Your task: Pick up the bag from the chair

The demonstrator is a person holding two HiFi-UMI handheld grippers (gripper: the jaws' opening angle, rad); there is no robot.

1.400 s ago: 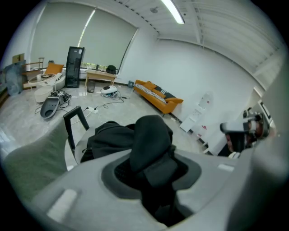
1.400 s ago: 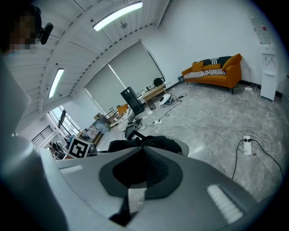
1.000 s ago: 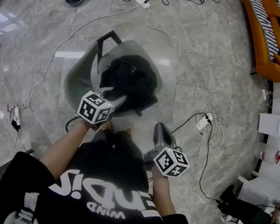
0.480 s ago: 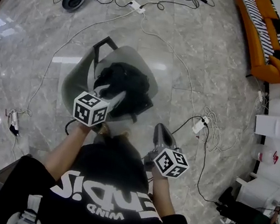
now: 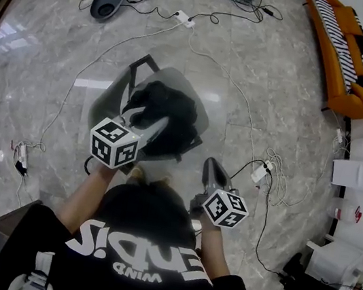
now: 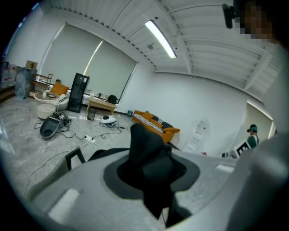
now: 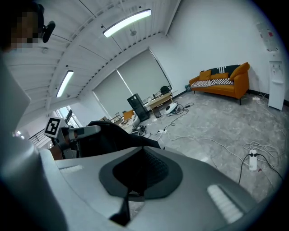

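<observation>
Now the left gripper (image 5: pixel 157 127), pinched closed and empty, is hovering at the near edge of the black bag (image 5: pixel 167 107) on the grey chair (image 5: pixel 109 103). The right gripper (image 5: pixel 211 166), likewise closed on nothing, is hanging farther back.

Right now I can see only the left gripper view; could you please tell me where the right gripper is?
Observer: In the head view, the right gripper hangs in front of the person's right side. It is beside the chair and apart from the bag.
Operator: Are its tongs holding anything?
Observer: No. The right gripper view shows them shut with nothing between them.
Operator: And where does the bag rest?
Observer: On the chair's seat, with the left gripper reaching over its near edge.
</observation>
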